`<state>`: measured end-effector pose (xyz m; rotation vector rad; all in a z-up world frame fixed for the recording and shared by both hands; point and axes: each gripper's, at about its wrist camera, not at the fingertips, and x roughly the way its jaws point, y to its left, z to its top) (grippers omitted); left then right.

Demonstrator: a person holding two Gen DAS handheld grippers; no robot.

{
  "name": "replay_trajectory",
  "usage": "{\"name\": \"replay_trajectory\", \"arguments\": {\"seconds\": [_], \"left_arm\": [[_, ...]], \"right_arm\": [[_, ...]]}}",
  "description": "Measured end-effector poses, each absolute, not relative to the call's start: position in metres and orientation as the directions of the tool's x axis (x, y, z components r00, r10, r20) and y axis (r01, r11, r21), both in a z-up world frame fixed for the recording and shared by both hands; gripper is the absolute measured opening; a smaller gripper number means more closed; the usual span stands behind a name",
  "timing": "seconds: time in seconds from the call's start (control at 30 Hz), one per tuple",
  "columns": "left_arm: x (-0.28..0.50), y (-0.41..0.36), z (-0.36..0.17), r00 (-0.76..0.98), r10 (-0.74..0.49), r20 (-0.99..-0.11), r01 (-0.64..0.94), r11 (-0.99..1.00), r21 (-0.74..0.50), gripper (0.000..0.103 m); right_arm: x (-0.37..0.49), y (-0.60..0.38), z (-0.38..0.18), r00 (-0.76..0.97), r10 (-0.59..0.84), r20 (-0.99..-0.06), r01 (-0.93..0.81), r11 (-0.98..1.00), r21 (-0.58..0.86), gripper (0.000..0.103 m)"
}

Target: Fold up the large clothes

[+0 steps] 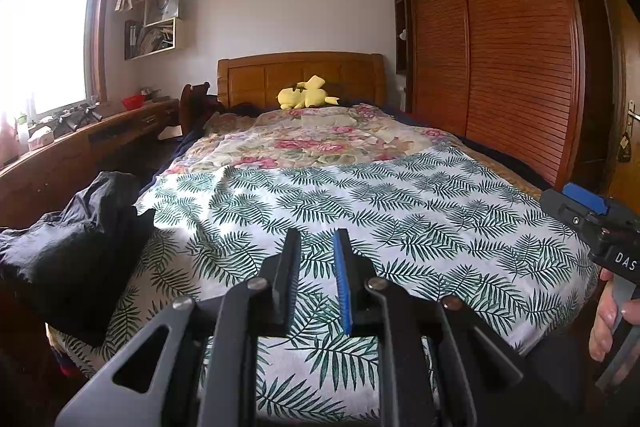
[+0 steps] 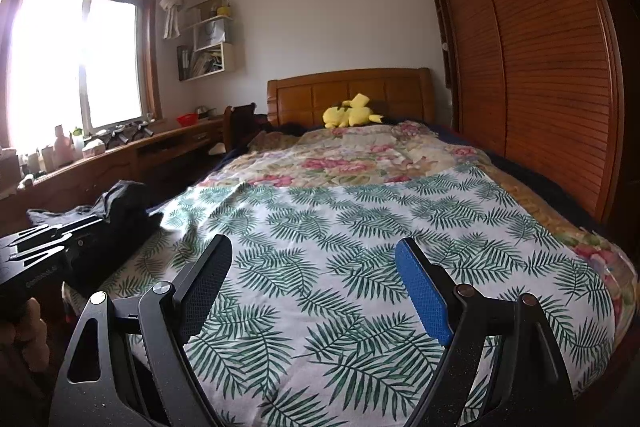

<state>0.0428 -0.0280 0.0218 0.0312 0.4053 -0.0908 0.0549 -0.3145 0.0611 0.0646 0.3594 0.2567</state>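
Note:
A dark crumpled garment (image 1: 76,243) lies in a heap at the bed's near left corner; it also shows in the right wrist view (image 2: 120,215). My left gripper (image 1: 318,239) hovers over the near end of the bed, its jaws a narrow gap apart and empty. My right gripper (image 2: 316,251) is wide open and empty above the leaf-print sheet (image 2: 360,247). The right gripper's body shows at the right edge of the left wrist view (image 1: 592,219), and the left one at the left edge of the right wrist view (image 2: 36,251). Both grippers are apart from the garment.
The leaf-print sheet (image 1: 360,211) covers the near half of the bed, a floral quilt (image 1: 320,139) the far half. A yellow plush toy (image 1: 306,93) lies at the wooden headboard (image 1: 300,71). A wardrobe (image 1: 500,47) stands right, a cluttered desk (image 1: 80,139) left under the window.

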Motion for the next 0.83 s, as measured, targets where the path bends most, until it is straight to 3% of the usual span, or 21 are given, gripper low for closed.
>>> {"name": "replay_trajectory", "arguments": {"seconds": [0.83], "left_arm": [[0.0392, -0.0259, 0.0277, 0.913, -0.098, -0.395, 0.105, 0.994, -0.002, 0.015]], "right_arm": [[0.0542, -0.3148, 0.0608, 0.906, 0.259, -0.335, -0.236, 0.966, 0.109, 0.086]]}}
